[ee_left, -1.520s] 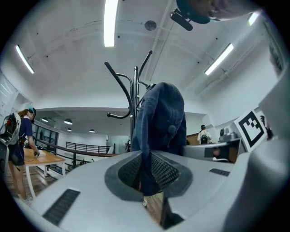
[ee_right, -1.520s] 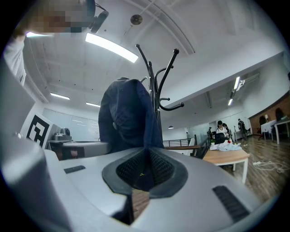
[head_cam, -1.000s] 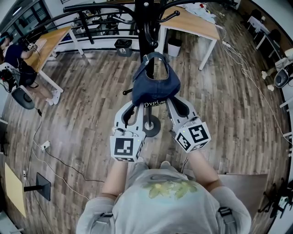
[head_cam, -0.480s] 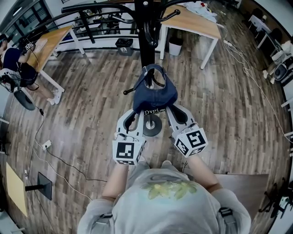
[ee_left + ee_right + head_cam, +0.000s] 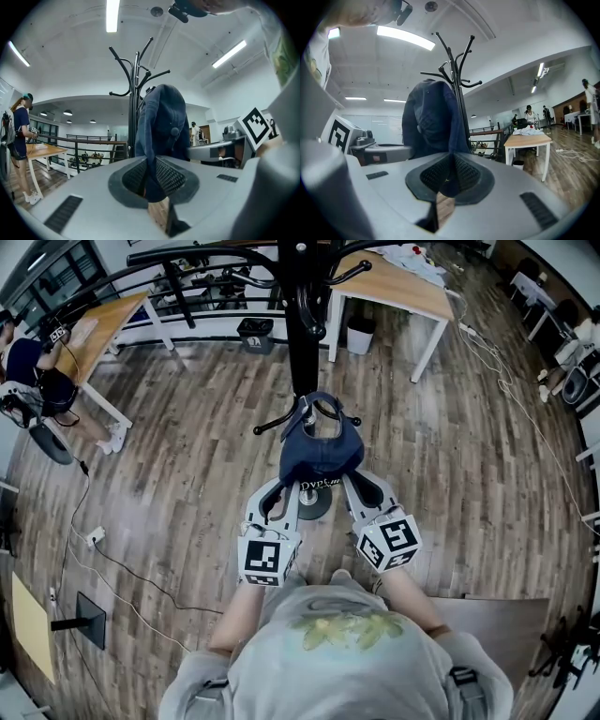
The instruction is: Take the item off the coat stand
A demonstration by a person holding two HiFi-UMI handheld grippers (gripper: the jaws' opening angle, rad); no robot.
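Observation:
A dark blue cap (image 5: 319, 451) hangs between my two grippers, close in front of the black coat stand (image 5: 303, 343) and above its round base (image 5: 317, 506). My left gripper (image 5: 289, 491) is shut on the cap's left edge. My right gripper (image 5: 349, 486) is shut on its right edge. In the left gripper view the cap (image 5: 161, 122) rises from the left gripper (image 5: 151, 180), with the coat stand (image 5: 136, 84) behind it. In the right gripper view the cap (image 5: 431, 117) is pinched in the right gripper (image 5: 449, 176), beside the coat stand (image 5: 457, 65). Whether the cap touches a lower hook I cannot tell.
Wooden desks stand at the back right (image 5: 394, 282) and the back left (image 5: 94, 329), where a person (image 5: 28, 362) sits. Two bins (image 5: 253, 334) (image 5: 357, 334) stand behind the stand. Cables (image 5: 94, 540) trail over the wood floor on the left.
Both grippers have sunk with the cap, which now sits lower along the pole and nearer the person's body. Both grips are unchanged.

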